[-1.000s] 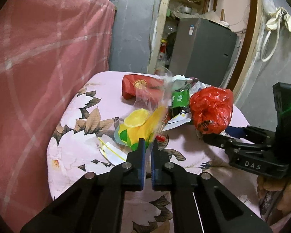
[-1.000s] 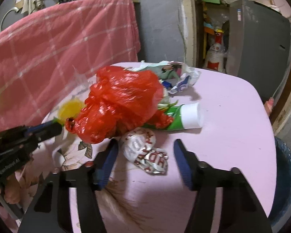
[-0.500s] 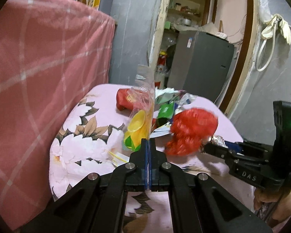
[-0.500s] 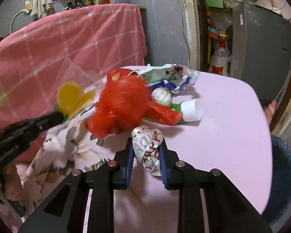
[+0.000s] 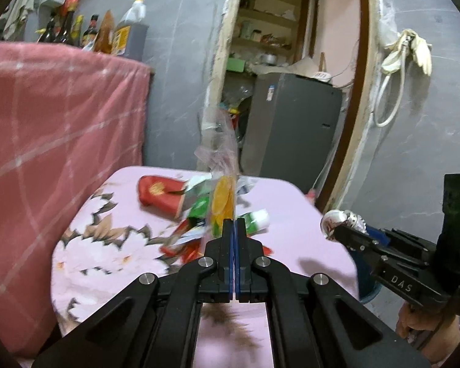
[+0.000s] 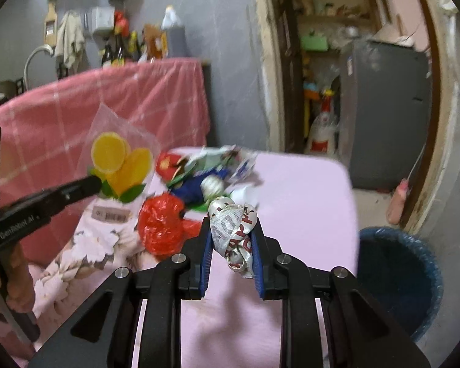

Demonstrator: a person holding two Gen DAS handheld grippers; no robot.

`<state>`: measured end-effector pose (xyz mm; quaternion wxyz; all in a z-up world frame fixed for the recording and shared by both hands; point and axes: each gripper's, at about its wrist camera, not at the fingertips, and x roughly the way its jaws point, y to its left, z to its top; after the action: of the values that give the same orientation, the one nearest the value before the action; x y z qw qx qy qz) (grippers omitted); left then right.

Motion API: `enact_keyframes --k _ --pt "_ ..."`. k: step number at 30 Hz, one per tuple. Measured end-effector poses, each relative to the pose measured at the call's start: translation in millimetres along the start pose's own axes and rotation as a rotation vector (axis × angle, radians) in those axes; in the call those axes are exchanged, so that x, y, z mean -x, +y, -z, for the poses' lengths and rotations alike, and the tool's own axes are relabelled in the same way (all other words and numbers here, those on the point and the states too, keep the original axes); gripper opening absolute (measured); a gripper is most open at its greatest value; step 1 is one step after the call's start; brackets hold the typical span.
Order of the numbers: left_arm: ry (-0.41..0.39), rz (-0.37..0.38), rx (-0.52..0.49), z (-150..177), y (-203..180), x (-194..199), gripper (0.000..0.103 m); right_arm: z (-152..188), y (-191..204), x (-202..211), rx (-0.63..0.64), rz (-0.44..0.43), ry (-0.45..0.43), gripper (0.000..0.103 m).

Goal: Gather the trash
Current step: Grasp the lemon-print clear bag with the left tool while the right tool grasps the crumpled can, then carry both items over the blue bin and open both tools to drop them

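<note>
Two grippers are seen: one left gripper (image 5: 233, 225) and one right gripper (image 6: 231, 239). One clear plastic bag (image 6: 121, 156) with two printed lemon slices is counted, and one crumpled foil wrapper (image 6: 233, 230). On the one table (image 6: 306, 202), one red plastic bag (image 6: 162, 227), one red packet (image 5: 159, 194) and one green tube with a white cap (image 5: 256, 219) can be counted; the other scraps in the pile are too blurred to be counted. One blue bin (image 6: 398, 279) is seen beside the table. One grey cabinet (image 5: 294, 128) is seen. Several bottles (image 5: 76, 29) are seen, but their number cannot be told.
</note>
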<state>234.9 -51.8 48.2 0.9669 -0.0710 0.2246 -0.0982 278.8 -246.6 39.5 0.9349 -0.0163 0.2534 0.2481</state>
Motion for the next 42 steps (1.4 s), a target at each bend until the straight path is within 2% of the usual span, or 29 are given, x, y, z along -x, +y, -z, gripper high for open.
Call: enact_keyframes --k 7,14,24,34,42 --pt "-0.047 0.072 -0.031 -8 -46 -8 0.000 -5 -36 39 -0.050 0.088 -0.128 0.020" --pt "-0.051 0.170 -0.034 -15 -95 -28 0.000 2 -74 61 -0.111 0.184 -0.169 0.020" --pt "0.035 0.280 -0.019 -7 -153 -82 0.000 18 -130 81 -0.178 0.316 -0.201 0.020" --pt "0.063 0.272 -0.053 11 -185 -122 0.000 35 -163 77 -0.186 0.388 -0.214 0.021" --pt "0.107 0.255 -0.060 23 -191 -146 0.000 54 -182 57 -0.224 0.398 -0.166 0.021"
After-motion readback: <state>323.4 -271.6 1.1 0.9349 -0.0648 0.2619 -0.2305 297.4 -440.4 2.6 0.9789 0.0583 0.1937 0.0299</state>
